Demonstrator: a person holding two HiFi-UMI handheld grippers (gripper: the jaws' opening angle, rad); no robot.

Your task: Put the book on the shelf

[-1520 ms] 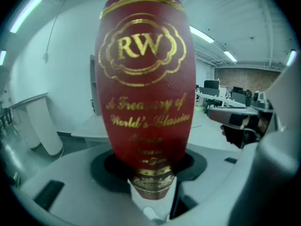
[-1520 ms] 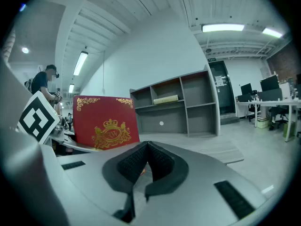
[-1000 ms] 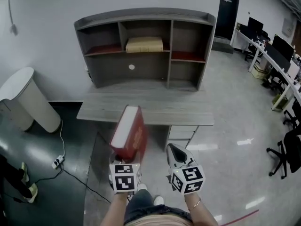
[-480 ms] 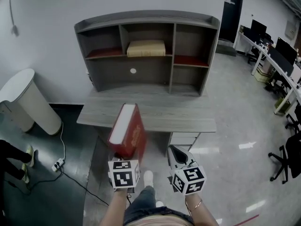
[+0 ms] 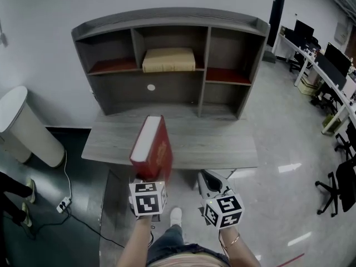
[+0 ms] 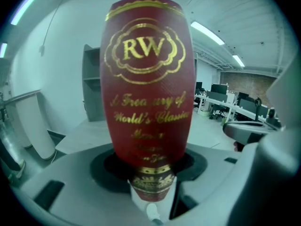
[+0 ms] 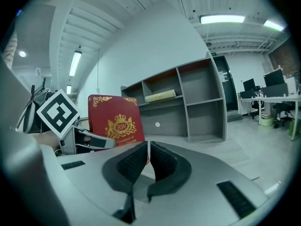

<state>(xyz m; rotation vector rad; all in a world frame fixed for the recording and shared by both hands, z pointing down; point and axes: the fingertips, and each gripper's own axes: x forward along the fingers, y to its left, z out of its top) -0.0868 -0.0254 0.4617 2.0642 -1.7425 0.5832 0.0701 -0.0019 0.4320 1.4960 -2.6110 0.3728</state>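
Note:
A thick red book [image 5: 151, 148] with gold lettering stands upright in my left gripper [image 5: 149, 178], which is shut on its lower end; the spine fills the left gripper view [image 6: 148, 79]. The book hangs over the front edge of the grey desk [image 5: 211, 143]. Behind the desk rises the grey shelf unit [image 5: 167, 16], with a tan book [image 5: 168, 59] lying in its upper middle compartment. My right gripper [image 5: 209, 180] is beside the book on the right, shut and empty, its pads [image 7: 134, 161] together. From there the red book [image 7: 115, 119] and the shelf unit [image 7: 188, 102] show ahead.
A white bin [image 5: 25, 127] stands on the floor at the left, with a cable and power strip [image 5: 62, 204] near it. Office desks with monitors and chairs [image 5: 334, 65] line the right side. A person's legs [image 5: 14, 196] show at the left edge.
The desk and shelf have come closer and lower in the view. The red book in my left gripper has moved forward over the desk's front edge. The right gripper kept its place beside it.

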